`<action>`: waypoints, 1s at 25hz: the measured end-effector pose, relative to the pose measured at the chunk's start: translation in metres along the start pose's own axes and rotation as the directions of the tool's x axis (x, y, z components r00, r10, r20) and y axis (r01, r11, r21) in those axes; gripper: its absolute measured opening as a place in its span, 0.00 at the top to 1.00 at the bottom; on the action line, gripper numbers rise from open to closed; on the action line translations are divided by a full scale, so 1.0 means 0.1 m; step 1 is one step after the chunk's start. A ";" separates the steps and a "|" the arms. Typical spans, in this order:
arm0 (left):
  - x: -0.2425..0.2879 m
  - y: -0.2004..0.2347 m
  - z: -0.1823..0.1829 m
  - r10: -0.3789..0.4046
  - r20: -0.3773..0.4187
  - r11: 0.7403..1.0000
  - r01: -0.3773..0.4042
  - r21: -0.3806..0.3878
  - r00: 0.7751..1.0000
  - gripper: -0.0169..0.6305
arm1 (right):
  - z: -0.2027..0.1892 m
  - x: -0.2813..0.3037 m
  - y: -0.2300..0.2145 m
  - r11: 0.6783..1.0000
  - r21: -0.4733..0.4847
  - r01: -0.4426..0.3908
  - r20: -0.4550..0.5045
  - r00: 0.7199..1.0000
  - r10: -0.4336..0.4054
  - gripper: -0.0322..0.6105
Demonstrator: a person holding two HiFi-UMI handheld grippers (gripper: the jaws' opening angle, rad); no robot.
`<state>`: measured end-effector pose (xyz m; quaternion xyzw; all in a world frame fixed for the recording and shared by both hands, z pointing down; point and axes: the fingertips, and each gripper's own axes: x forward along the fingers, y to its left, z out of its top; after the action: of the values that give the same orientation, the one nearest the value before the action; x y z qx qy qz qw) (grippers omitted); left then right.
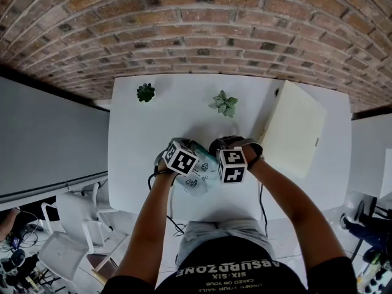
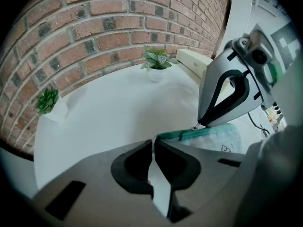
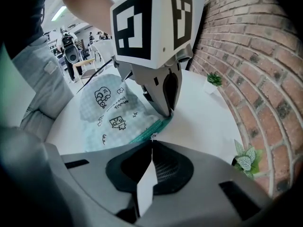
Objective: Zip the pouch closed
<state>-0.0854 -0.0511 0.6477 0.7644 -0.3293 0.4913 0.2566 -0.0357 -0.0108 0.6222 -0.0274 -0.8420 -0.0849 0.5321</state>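
A pale checked pouch with cartoon prints and a teal zipper edge lies mid-table between both grippers. My left gripper is shut on the end of the pouch's zipper edge; in the right gripper view its tips pinch the pouch at that teal edge. My right gripper is shut on the small zipper pull, close to the left gripper's tips. From the left gripper view the right gripper touches down on the zipper line. In the head view both marker cubes hide the jaws.
Two small potted plants stand at the table's far side near the brick wall. A cream flat box lies at the right. Cables trail off the near edge. White chairs stand lower left.
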 end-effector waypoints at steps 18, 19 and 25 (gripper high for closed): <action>0.01 0.02 0.00 0.013 0.001 1.000 -0.013 -0.006 1.000 0.94 | 0.00 -0.04 0.07 0.999 -0.043 0.002 -0.020 1.000 -0.003 0.95; 0.02 0.02 0.00 0.014 0.001 1.000 -0.014 -0.006 1.000 0.94 | -0.01 -0.04 0.07 0.999 -0.042 0.003 -0.022 1.000 -0.004 0.95; 0.01 0.00 0.00 0.012 -0.004 1.000 -0.012 -0.008 1.000 0.94 | -0.02 -0.04 0.08 0.999 -0.037 0.009 -0.025 1.000 -0.010 0.95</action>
<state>-0.0851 -0.0512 0.6489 0.7604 -0.3352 0.4931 0.2574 -0.0312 -0.0031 0.6205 -0.0323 -0.8337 -0.1030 0.5416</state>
